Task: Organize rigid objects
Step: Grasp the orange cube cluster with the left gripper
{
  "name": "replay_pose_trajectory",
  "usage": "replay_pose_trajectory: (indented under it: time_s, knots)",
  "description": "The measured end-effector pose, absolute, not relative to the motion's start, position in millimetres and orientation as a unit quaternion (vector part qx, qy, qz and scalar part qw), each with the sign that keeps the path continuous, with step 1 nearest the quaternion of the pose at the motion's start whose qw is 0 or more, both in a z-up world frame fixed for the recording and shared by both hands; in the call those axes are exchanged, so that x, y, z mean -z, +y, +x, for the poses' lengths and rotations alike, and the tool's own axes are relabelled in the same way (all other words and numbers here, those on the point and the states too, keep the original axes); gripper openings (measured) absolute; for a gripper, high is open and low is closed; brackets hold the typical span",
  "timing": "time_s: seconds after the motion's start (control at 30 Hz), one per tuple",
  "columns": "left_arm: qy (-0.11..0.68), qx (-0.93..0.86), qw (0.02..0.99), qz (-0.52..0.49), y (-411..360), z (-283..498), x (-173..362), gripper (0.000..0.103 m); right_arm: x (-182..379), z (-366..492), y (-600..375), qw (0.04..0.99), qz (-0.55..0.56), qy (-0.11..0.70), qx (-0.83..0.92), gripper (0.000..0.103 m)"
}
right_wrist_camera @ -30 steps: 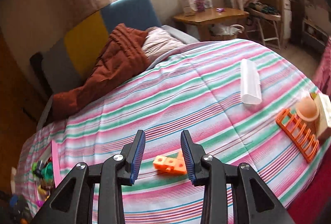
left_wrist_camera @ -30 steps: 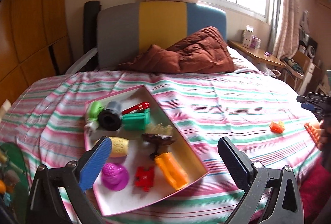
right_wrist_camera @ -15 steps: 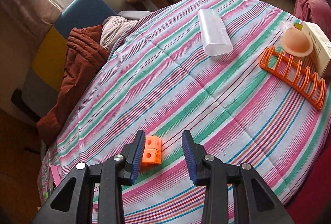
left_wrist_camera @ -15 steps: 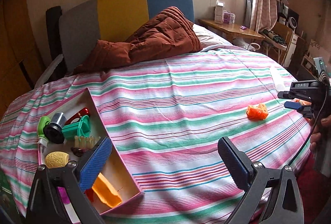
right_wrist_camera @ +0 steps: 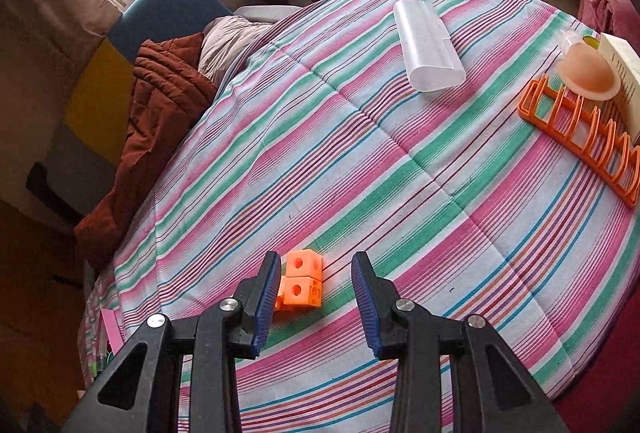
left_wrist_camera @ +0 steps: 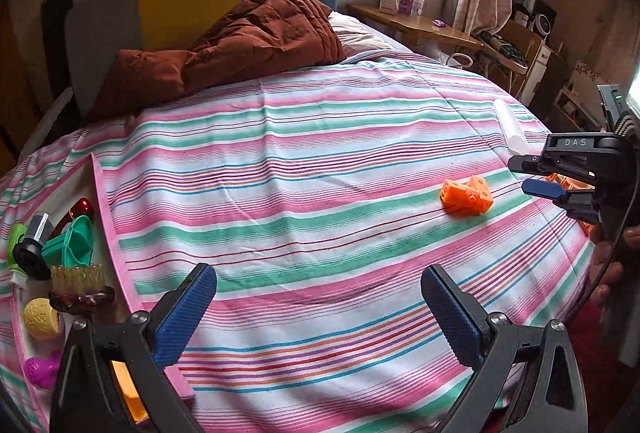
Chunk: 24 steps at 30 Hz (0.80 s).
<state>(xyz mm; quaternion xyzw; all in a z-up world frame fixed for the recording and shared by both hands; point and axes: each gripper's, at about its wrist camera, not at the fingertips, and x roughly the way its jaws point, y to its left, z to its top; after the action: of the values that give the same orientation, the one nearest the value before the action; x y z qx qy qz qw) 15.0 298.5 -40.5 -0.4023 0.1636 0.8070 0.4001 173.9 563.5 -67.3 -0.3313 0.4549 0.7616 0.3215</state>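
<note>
**Lining up on the orange cube cluster**

Striped bedding in pink, green and white covers a bed [right_wrist_camera: 400, 161] that fills both views, with a window and a wooden side table beyond it.

At the near edge of the right wrist view, the right gripper [right_wrist_camera: 316, 297] points steeply down at the bedding. Its blue-padded jaws stand partly apart and hold nothing. Between them, hard against the left pad, sits the small orange plastic cluster of linked cubes with round holes [right_wrist_camera: 300, 285]; the right pad is well clear of it. I cannot tell whether the left pad touches the cubes.

To grip well, the person would likely shift the gripper slightly left so the cluster sits midway, lower the tips to the cloth, and close on two flat, opposite cube faces rather than on a corner. The soft bedding may let the toy tip as one pad arrives first.

In the left wrist view, the left gripper [left_wrist_camera: 320, 313] hangs wide open and empty over the near side of the bed. At its left lies the open pink cardboard box [left_wrist_camera: 106, 217], already holding small toys, a likely destination.

Farther right on the bed lie a translucent white plastic case [right_wrist_camera: 428, 49] and an orange plastic slotted rack [right_wrist_camera: 580, 141].
</note>
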Motion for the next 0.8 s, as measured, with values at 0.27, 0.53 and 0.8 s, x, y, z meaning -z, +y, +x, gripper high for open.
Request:
replay_pose_trajectory:
  time_s: [0.27,0.53,0.8]
  knots:
    - [0.163,-0.775,0.434,-0.429,338,2,51,0.098,66,181,568,0.325,-0.313,0.475,-0.755,0.037]
    - [0.175,-0.727,0.500,-0.436,401,20,59,0.098,58,199,576,0.343,-0.268,0.499,-0.750,0.038]
    - [0.210,-0.713,0.514,-0.429,460,45,76,0.098,55,203,581,0.341,-0.246,0.511,-0.749,0.038]
